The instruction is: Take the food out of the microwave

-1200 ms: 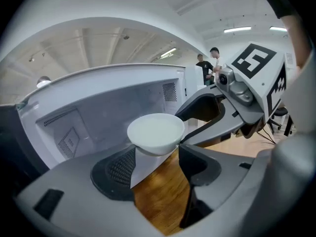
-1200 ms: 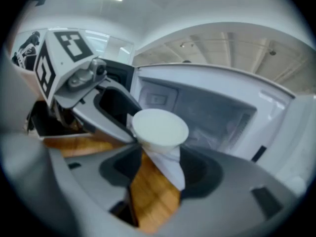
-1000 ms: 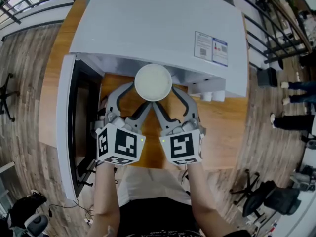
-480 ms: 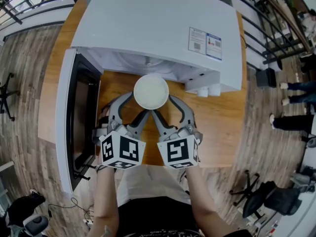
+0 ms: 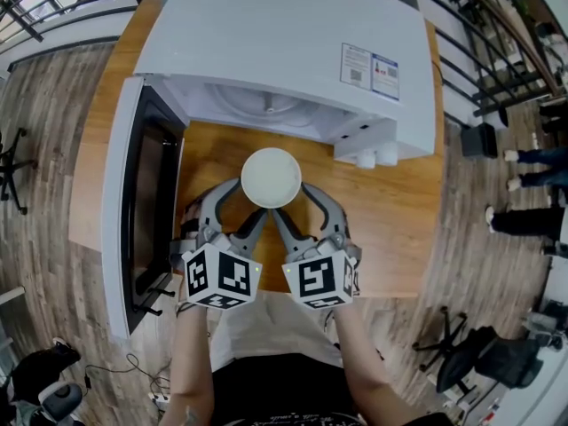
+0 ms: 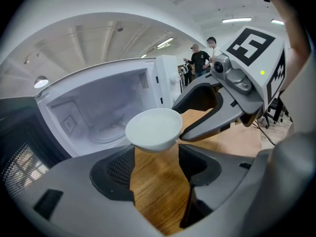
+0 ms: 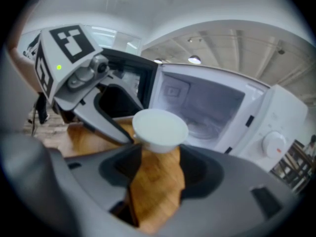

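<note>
A white bowl [image 5: 272,177] hangs over the wooden table [image 5: 395,229], just in front of the white microwave [image 5: 284,34]. My left gripper [image 5: 240,206] grips it from the left and my right gripper [image 5: 303,206] from the right, each shut on the bowl's lower part. In the left gripper view the bowl [image 6: 154,128] sits at the tips of my jaws, with the right gripper [image 6: 217,113] beside it. The right gripper view shows the bowl [image 7: 160,127] the same way, backed by the bare microwave cavity [image 7: 207,107]. I cannot see what is inside the bowl.
The microwave door [image 5: 142,207] stands swung open at the left, along the table's left side. The control knobs [image 5: 374,156] stick out at the front right. Office chairs [image 5: 461,353] and standing people [image 5: 532,162] are on the floor to the right.
Both grippers have drawn the bowl back toward me, out of the microwave mouth and slightly lower, so it now hangs over the bare wood.
</note>
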A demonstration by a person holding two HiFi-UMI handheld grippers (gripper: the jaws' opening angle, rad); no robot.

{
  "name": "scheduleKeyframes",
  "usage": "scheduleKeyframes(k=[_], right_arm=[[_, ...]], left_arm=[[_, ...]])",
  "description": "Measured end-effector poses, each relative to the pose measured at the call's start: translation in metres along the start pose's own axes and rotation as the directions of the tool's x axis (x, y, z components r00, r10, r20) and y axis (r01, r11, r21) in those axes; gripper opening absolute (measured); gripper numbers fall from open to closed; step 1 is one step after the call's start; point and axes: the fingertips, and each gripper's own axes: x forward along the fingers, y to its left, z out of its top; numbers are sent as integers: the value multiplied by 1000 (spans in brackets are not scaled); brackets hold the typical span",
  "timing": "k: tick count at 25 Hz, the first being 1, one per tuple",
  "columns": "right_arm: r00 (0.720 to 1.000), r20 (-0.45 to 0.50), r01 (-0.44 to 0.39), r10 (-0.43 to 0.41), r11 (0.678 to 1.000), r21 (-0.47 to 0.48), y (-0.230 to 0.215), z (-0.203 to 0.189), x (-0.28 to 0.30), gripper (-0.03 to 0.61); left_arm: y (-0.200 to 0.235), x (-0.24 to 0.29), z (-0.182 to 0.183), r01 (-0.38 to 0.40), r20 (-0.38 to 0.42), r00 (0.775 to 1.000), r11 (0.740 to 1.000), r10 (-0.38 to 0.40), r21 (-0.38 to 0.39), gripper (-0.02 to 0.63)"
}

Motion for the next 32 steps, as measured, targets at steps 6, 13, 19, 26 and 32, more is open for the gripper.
scheduleKeyframes(k=[6, 13, 19, 26, 32], right_arm=[[1000, -26, -11, 11, 1000, -3, 11, -11, -3, 256], [998, -44, -34, 34, 999, 5, 25, -24, -4, 256], [997, -64, -41, 42, 999, 14, 30, -34, -6, 255], [996, -77, -44, 46, 999, 28, 33, -49, -5, 255], [993, -101, -50, 53, 998, 32, 36, -59, -5, 255]], left_arm=[[-12, -4, -12, 17, -18, 1000, 1000, -17, -12, 299], [-25, -4, -26, 36, -44, 998, 999, -37, -22, 299], [-34, -4, -34, 48, -61, 997, 999, -49, -20, 299], [-45, 0, -39, 63, -71, 995, 998, -64, -21, 299], [-53, 4, -46, 78, -83, 993, 997, -80, -25, 299]])
